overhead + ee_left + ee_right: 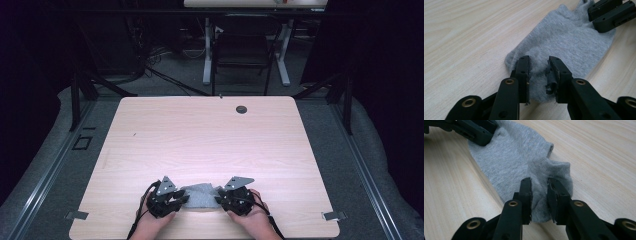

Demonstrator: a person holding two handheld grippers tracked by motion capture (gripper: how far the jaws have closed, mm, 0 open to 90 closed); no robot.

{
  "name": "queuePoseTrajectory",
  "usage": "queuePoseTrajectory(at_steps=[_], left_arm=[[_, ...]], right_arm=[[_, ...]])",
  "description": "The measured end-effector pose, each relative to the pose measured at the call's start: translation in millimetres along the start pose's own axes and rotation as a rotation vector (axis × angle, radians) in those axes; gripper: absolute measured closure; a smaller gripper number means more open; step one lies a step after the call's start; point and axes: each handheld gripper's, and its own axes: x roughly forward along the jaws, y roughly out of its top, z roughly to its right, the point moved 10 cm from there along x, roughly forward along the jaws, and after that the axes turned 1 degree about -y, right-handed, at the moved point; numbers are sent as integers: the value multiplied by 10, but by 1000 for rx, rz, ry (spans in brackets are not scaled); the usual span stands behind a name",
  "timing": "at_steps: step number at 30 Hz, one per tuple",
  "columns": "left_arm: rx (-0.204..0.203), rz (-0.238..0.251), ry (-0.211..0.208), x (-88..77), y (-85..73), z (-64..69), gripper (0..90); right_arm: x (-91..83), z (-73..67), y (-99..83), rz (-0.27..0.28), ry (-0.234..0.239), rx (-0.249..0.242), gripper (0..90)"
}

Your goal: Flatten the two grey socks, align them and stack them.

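The worktop (210, 135) was a pale wood-grain surface, and a grey sock (201, 196) lay flat on it near the person's edge, between the two hands. The left tongs (538, 65) were pressed down over one end of the sock, the jaws part-closed with a ridge of fabric gathered between them; they appeared to be grasping that fold. The right tongs (539, 187) stood likewise over the cuff end, a bunched fold of knit between the pads (526, 195), though whether those jaws were clenched on it or merely straddling it could not be told. For a sound result, both ends should probably be pinched firmly before lifting, kept level, and drawn apart evenly so the sock stays flat and unwrinkled.
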Motion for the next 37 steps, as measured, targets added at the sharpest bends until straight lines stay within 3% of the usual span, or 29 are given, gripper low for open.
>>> queuePoseTrajectory(at_steps=[7, 11, 17, 26, 29, 37], left_arm=[[-17, 29, -14, -49, 56, 32, 658], [-17, 73, -18, -166, 149, 43, 616], [-40, 107, -12, -318, 191, -7, 597], [-83, 120, 42, -426, 139, -244, 581], [-87, 114, 62, -441, 101, -314, 563], [-110, 96, 98, -445, 11, -472, 543]], right_arm=[[-40, -21, 40, 23, 6, 1, 693], [-156, -49, 145, 83, 17, 11, 655], [-320, 45, 204, 122, -13, 11, 643], [-490, 276, 154, 136, -77, 48, 604], [-510, 337, 119, 128, -110, 40, 604], [-469, 482, 4, 110, -140, 71, 597]])
